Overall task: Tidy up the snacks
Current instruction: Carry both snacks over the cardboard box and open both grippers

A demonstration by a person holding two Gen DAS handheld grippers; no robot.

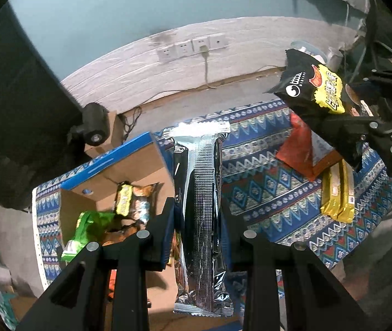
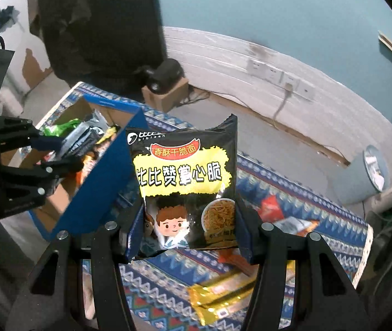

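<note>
My left gripper is shut on a long silver foil packet, held upright beside the open cardboard box. The box holds a green bag and other snack packs. My right gripper is shut on a black and yellow noodle snack bag, held in the air to the right of the box. That bag also shows in the left wrist view. The left gripper shows in the right wrist view over the box.
A patterned blue cloth covers the table. On it lie a gold packet and an orange-red packet, also in the right wrist view. A small brown box with a black device stands behind, by the wall sockets.
</note>
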